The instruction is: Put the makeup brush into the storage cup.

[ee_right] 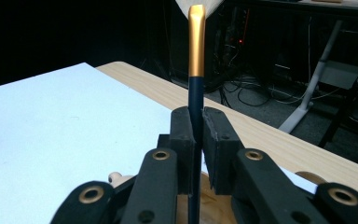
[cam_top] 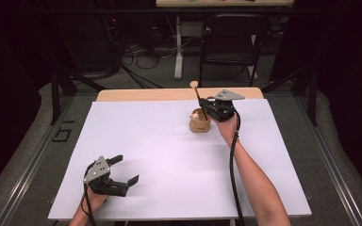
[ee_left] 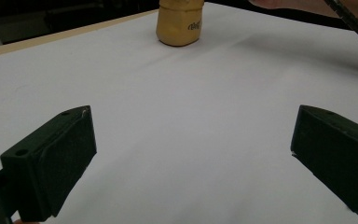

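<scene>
Right tool point(ee_right: 196, 140) clamped around upright brush point(ee_right: 196, 51).

- A white sheet point(cam_top: 169, 160) covered a pale wooden table point(cam_top: 146, 94).
- Grey carpet point(cam_top: 311, 141) lay around it.
- Beyond stood a black folding chair point(cam_top: 231, 42) and a white desk leg point(cam_top: 178, 47), with loose cables point(cam_top: 141, 56) on the floor.
- The surrounding room was dark.

Fixed high view looking down the white table point(cam_top: 169, 155), left gripper view low, facing the tan pot point(ee_left: 179, 23) at 12 o'clock, pot point(cam_top: 200, 121) shared.
</scene>
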A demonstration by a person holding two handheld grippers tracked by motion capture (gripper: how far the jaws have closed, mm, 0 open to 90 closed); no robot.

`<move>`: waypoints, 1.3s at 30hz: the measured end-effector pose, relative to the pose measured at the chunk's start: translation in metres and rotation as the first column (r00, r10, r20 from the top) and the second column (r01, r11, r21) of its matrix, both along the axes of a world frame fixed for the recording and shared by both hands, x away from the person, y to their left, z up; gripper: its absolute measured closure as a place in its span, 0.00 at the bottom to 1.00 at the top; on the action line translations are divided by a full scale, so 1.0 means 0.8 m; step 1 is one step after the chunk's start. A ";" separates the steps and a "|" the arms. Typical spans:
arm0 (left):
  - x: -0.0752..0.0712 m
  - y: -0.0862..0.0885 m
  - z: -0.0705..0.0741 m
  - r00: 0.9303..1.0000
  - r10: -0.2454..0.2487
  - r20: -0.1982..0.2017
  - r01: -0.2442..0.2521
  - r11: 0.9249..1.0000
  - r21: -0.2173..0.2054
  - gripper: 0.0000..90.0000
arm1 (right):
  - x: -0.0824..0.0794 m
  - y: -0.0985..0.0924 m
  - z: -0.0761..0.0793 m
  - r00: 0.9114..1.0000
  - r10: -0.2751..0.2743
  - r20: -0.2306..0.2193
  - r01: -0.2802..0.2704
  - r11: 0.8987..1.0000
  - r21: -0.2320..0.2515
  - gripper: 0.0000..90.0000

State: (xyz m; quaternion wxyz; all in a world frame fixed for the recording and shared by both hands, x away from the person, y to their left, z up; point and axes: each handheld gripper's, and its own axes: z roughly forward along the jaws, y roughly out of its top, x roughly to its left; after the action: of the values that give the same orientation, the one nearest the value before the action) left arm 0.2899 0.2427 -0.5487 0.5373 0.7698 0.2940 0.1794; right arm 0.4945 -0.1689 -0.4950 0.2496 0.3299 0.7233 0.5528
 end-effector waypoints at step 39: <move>-0.002 -0.001 0.002 1.000 -0.012 0.007 0.013 1.000 -0.012 0.00 | -0.077 -0.039 0.016 0.993 0.091 -0.072 -0.092 0.996 -0.006 0.07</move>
State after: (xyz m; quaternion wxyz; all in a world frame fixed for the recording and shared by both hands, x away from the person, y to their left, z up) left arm 0.2879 0.2423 -0.5470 0.5441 0.7677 0.2884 0.1769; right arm 0.4325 -0.2003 -0.4824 0.1995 0.3149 0.7487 0.5482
